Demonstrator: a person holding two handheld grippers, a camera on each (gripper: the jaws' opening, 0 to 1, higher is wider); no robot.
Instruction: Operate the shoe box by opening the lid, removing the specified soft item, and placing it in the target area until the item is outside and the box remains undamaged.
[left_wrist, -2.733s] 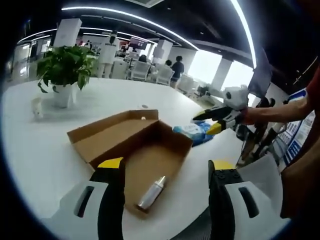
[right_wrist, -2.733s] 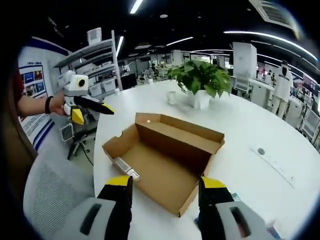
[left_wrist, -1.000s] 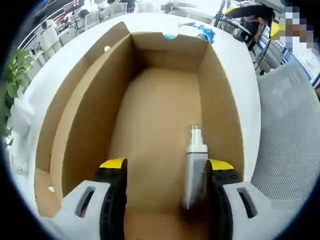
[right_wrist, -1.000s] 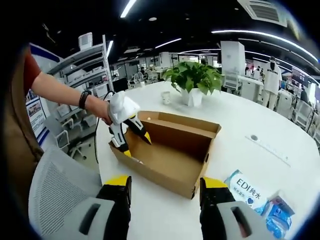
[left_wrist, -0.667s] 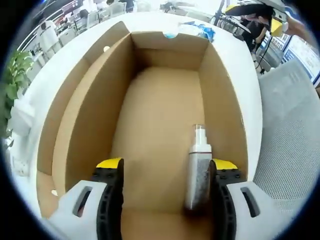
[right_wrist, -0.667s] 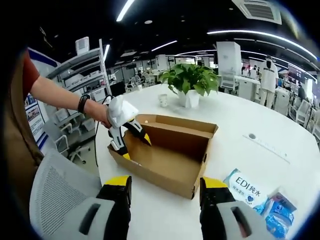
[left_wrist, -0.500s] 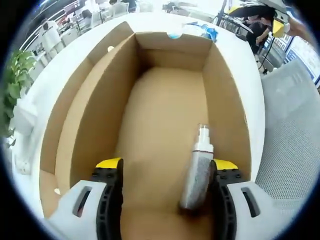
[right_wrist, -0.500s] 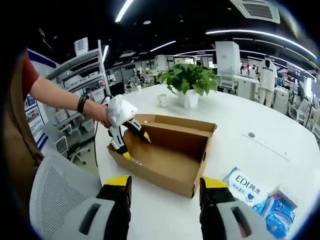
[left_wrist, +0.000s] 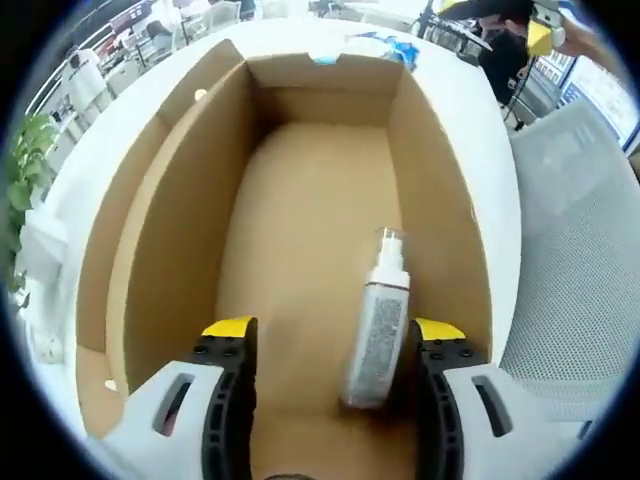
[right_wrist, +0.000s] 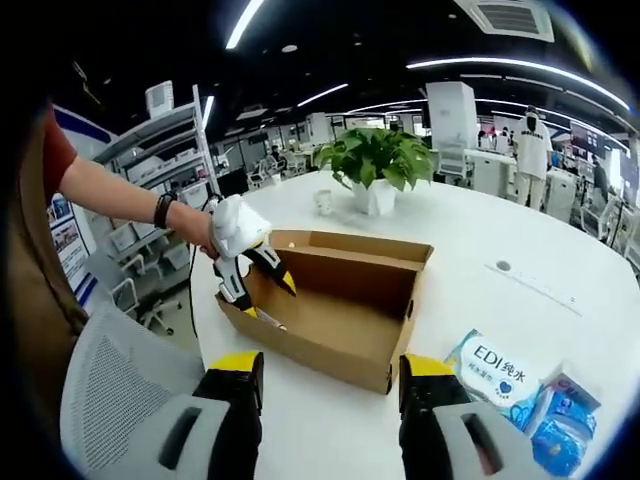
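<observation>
Fingers (left_wrist: 229, 345) of the left gripper (left_wrist: 330, 345) spread wide, yellow-tipped, reaching down into the box (left_wrist: 160, 230). Bottle (left_wrist: 378, 320) lying on the box floor between them, nearer the right-hand finger, cap pointing away; whether it touches that finger hard to tell. Label print on the bottle too blurred to read. Bottle base lost in shadow at the near wall.

Box: plain brown cardboard, open, lid folded out along the left side in the left gripper view, with a small round hole in it. Beyond the far wall, a blue pack (left_wrist: 385, 47) on the white table (left_wrist: 120, 110), cut off by the box edge.

In the right gripper view: fingers (right_wrist: 237, 375) of the right gripper (right_wrist: 333, 372) likewise apart, gripping nothing, hovering above the table edge just short of the box (right_wrist: 340, 330). Left gripper (right_wrist: 245, 270) seen dipping into the box's far end, held by a hand (right_wrist: 195, 225); its tips partly hidden behind the box wall. Tissue packs (right_wrist: 520, 385) on the table right of the box, well outside it, soft and blue-white, print partly legible, the rightmost cut off at the view's edge. Mesh chair back (right_wrist: 110, 390) at lower left. Farther off, a potted plant (right_wrist: 375, 165) with a small cup (right_wrist: 326, 200) beside it.
</observation>
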